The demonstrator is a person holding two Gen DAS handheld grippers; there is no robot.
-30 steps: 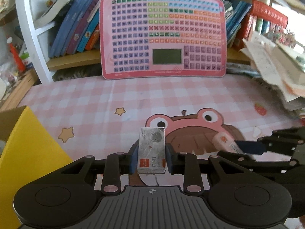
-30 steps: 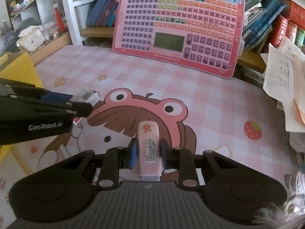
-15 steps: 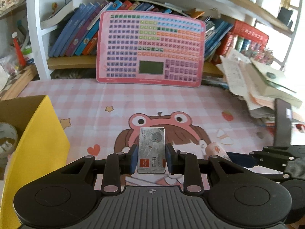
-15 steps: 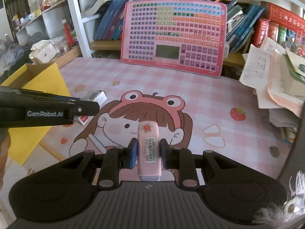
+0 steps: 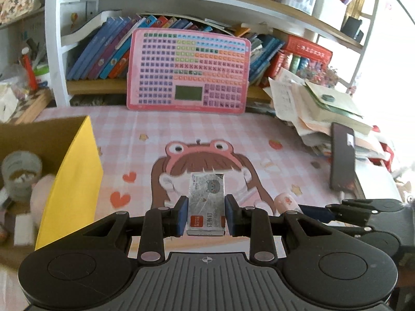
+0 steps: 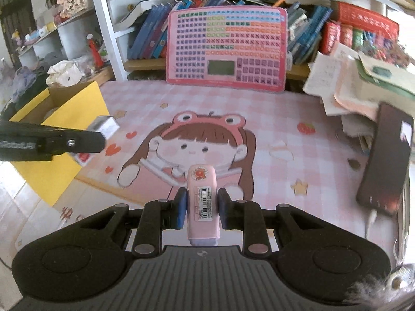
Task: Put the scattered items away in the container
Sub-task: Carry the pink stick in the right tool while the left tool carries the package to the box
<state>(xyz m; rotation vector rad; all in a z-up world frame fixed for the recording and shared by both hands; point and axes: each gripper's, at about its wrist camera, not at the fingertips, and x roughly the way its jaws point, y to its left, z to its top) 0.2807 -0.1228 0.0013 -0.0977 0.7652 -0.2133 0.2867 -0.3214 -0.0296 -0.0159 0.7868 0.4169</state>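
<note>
Gripping two items at once, I have my left gripper (image 5: 206, 213) clenched on a silver staple box (image 5: 206, 203), its blue pads pressing the box's two long sides, and my right gripper (image 6: 200, 207) clenched on a pink eraser case (image 6: 201, 199) with a barcode label, held upright between the pads. Both items are lifted clear of the pink checked desk mat (image 5: 233, 134), above its cartoon girl in a frog hat. In the right wrist view the left gripper enters from the left with the staple box at its tip, just beside the yellow cardboard box (image 6: 75, 108). In the left wrist view that box stands at the left edge of the mat, open, with a tape roll (image 5: 22, 173) and a pink soft item inside. Behind the mat a pink keyboard chart (image 5: 189, 70) leans against shelved books; a paper stack (image 5: 319, 108) and a dark phone (image 5: 342, 155) lie at the right.
</note>
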